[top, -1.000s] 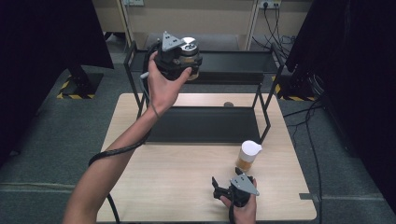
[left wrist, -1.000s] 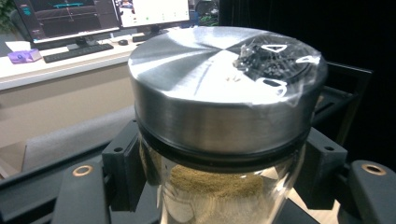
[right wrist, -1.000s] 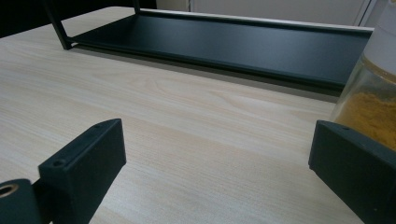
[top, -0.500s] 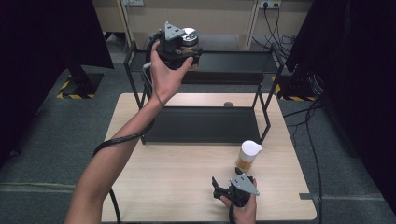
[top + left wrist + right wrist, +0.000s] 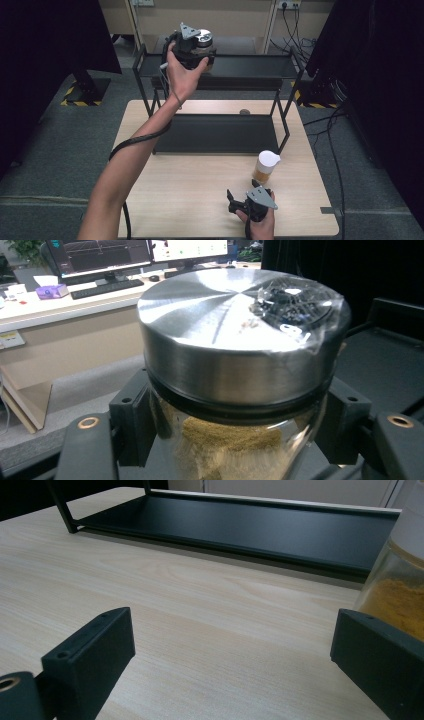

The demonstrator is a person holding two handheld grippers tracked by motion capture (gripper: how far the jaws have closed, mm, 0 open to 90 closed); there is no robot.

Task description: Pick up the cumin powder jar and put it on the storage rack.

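Note:
A glass jar with a steel lid, part full of brownish grains, sits between the jaws of my left gripper, which is shut on it. I hold it up at the left end of the black rack's top shelf. A second jar with a white cap, holding orange powder, stands on the wooden table in front of the rack's right leg. My right gripper rests low near the table's front edge, open, with that jar just beyond its right jaw.
The rack's lower shelf lies flat on the table behind. Black cables trail on the floor at the right. Monitors and a keyboard stand on a desk far behind the rack.
My left gripper has carried the steel-lidded jar up and away, toward the top shelf. The right gripper and the white-capped jar have stayed put.

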